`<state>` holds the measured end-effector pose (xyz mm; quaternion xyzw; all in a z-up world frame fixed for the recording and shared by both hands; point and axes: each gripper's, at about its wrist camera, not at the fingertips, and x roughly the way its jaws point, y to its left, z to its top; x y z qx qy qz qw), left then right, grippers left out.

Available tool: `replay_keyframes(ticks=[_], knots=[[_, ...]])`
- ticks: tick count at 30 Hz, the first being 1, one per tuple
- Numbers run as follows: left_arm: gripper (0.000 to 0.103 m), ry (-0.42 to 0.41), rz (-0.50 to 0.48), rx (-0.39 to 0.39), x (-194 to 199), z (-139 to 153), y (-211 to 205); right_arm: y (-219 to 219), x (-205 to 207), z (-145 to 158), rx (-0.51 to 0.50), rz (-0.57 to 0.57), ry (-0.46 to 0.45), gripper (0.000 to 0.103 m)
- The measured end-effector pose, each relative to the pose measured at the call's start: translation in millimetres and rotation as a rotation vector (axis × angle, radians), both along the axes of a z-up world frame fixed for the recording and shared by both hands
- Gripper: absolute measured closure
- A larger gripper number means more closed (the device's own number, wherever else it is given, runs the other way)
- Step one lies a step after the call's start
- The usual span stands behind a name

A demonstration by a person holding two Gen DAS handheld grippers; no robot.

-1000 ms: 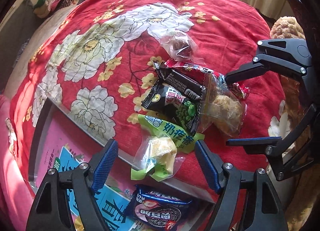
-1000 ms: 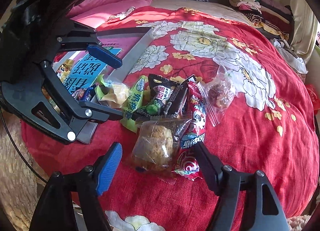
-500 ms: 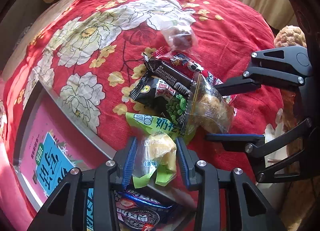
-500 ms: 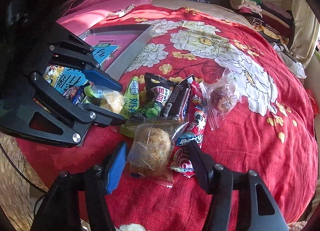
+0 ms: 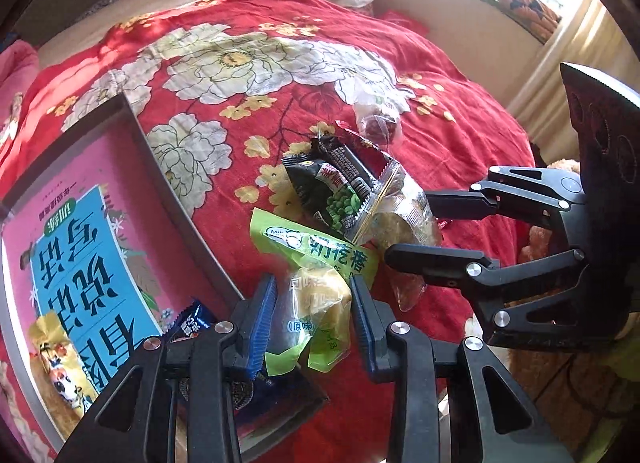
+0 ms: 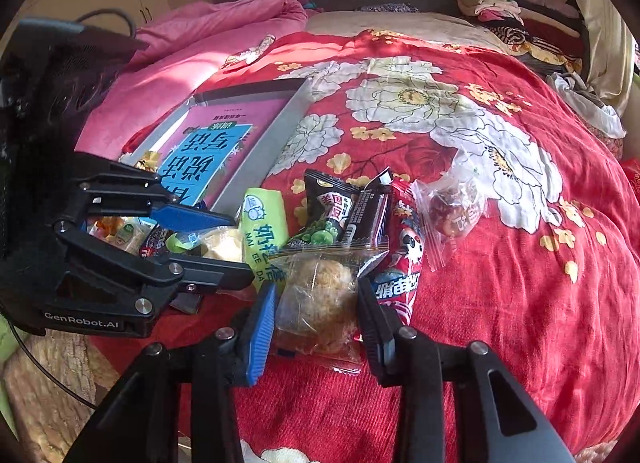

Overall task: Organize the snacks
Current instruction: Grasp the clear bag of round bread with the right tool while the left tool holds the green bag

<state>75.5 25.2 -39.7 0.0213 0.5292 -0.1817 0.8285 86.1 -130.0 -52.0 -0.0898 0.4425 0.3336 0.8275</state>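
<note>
Red floral bedspread w/ snack packets, tray.

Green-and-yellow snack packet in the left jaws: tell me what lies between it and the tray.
Nothing visible blocks it. The left gripper has its jaws shut on the green-and-yellow snack packet, right beside the tray rim. Inside the near corner lie a dark blue cookie packet and a yellow packet; the far end of the tray shows only the pink printed sheet.

blue snack pack half hidden behind left gripper, tray cut by frame edge
</note>
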Motion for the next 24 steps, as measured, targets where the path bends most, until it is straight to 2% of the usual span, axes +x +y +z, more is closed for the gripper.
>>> replay_keyframes(ticks=[5, 11, 24], knots=[[0.065, -0.016, 0.077, -0.058, -6.1, 9.0, 12.5, -8.1, 0.7, 11.0, 0.077, -0.017, -0.007, 0.064], [0.065, -0.041, 0.129, -0.075, -13.5, 15.3, 22.5, -13.6, 2.2, 19.3, 0.125, -0.032, -0.021, 0.064], [0.065, -0.089, 0.218, -0.107, -28.3, 28.2, 35.0, -14.1, -0.2, 27.2, 0.163, -0.036, -0.051, 0.064]])
